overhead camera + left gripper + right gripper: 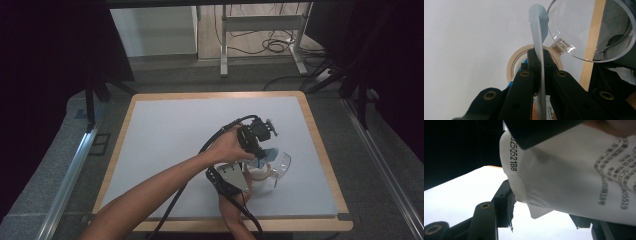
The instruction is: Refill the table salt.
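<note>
While one left gripper (540,65) pinches one packet (537,37), one jar (535,65) stands below.

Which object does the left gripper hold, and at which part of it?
The left gripper is shut on a thin packet, pinching it edge-on near its lower middle, above the open jar.

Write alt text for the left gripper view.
The left gripper is clamped on a thin pale packet, edge-on, above a jar with a tan rim. The jar's clear hinged lid stands open beside it on a white table.
</note>
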